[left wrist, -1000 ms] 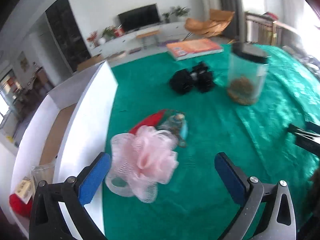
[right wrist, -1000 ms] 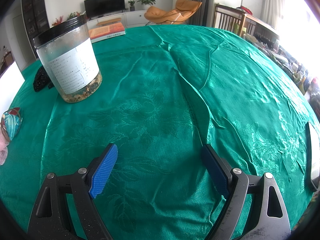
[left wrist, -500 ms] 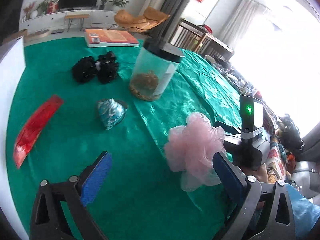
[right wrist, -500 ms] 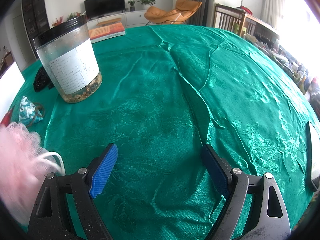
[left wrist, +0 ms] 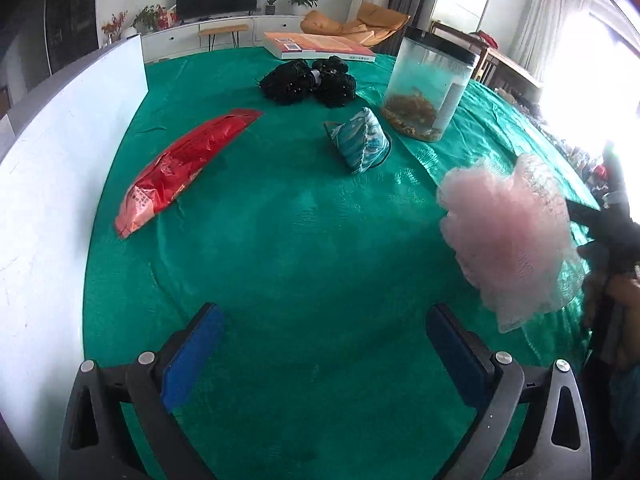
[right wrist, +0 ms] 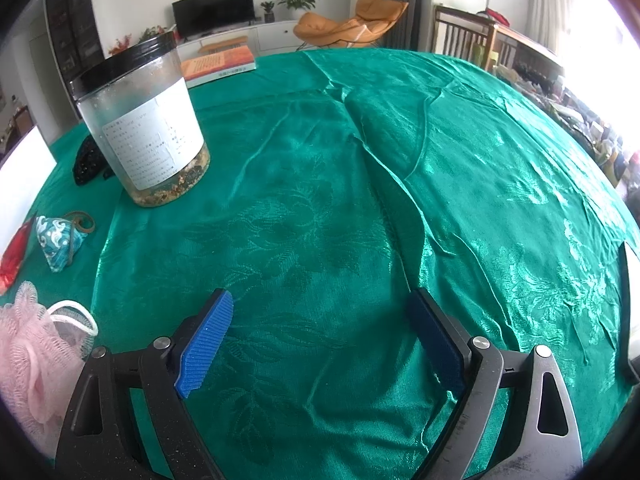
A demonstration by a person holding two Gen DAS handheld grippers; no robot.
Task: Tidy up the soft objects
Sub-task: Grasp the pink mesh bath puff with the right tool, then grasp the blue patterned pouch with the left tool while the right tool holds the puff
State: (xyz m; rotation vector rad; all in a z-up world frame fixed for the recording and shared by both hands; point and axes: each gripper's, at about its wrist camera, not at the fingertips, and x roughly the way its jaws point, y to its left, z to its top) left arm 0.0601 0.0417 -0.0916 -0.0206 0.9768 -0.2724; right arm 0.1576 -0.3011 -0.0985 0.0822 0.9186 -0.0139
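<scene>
A pink mesh bath puff (left wrist: pixel 508 232) shows blurred at the right of the left wrist view, beyond my left gripper's right finger and not between the pads. My left gripper (left wrist: pixel 324 354) is open over bare green cloth. Ahead of it lie a red packet (left wrist: pixel 180 168), a teal patterned pouch (left wrist: pixel 360 142) and a black soft bundle (left wrist: pixel 308 82). In the right wrist view the puff (right wrist: pixel 28 352) sits at the lower left with its white cord loop (right wrist: pixel 76 316), just left of my open, empty right gripper (right wrist: pixel 324 340). The pouch (right wrist: pixel 56 244) lies farther left.
A white box wall (left wrist: pixel 60 160) runs along the left table edge. A clear jar with a black lid (left wrist: pixel 428 88) (right wrist: pixel 144 128) stands mid-table and an orange book (left wrist: pixel 320 46) lies at the far edge. A person's hand (left wrist: pixel 624 300) is at the right.
The pink puff went from between my left fingers beside the white box to the right, next to the right gripper. The left view swung and uncovered the red packet and pouch. The right gripper stayed still.
</scene>
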